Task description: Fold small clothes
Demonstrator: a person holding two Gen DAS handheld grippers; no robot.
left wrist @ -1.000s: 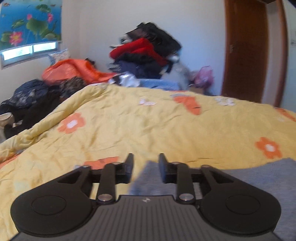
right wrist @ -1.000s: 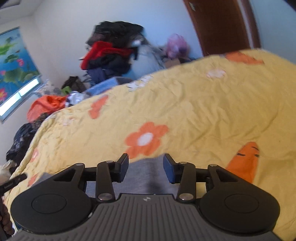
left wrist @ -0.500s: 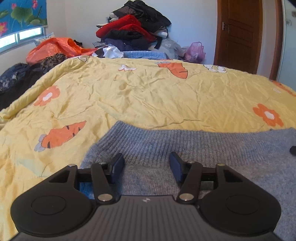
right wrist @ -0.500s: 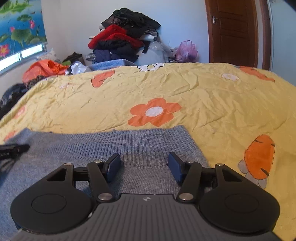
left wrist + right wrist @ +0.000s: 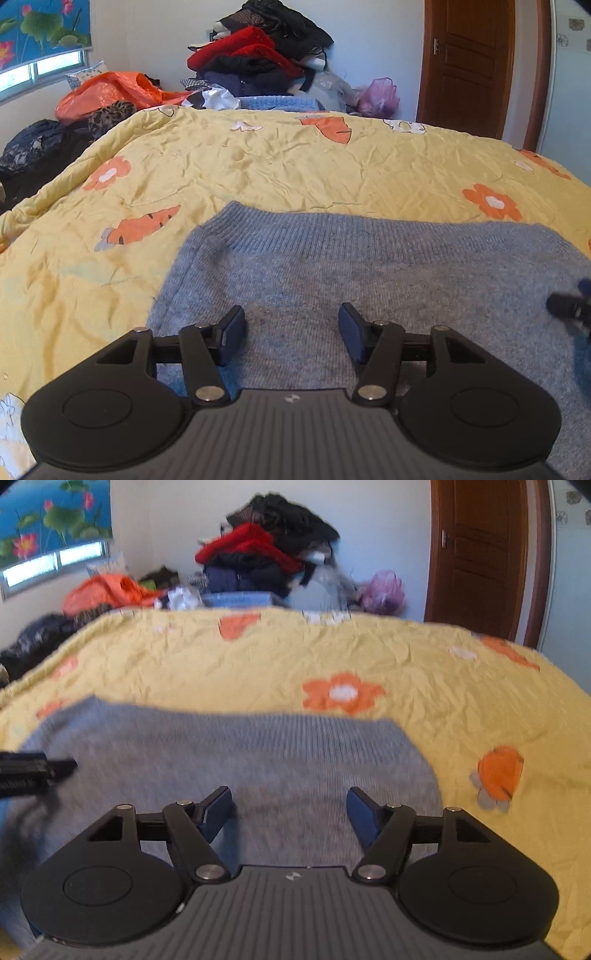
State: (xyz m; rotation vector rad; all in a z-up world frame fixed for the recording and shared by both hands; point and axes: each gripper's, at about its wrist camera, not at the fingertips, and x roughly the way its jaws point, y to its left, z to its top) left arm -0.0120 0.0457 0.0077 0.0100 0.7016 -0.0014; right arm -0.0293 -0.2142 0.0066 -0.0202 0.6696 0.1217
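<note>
A grey-blue knitted sweater (image 5: 369, 280) lies flat on the yellow quilt (image 5: 258, 173), its ribbed hem toward the far side. My left gripper (image 5: 291, 325) hovers over the sweater's left part, open, with nothing pinched between its blue pads. In the right wrist view the same sweater (image 5: 229, 753) spreads under my right gripper (image 5: 290, 808), whose jaws are opening, with only flat knit below them. Each gripper's tip shows at the other view's edge: the right one (image 5: 569, 306) and the left one (image 5: 37, 770).
The quilt (image 5: 443, 686) carries orange flowers and carrots. Behind the bed stands a tall heap of red and dark clothes (image 5: 258, 55), with an orange bag (image 5: 107, 92) and dark garments to the left. A brown door (image 5: 465, 66) stands at the far right.
Both grippers have let go of the sweater, opened wider and drawn back toward me and lower. The sweater now lies spread flat on the quilt; the right view has levelled out.
</note>
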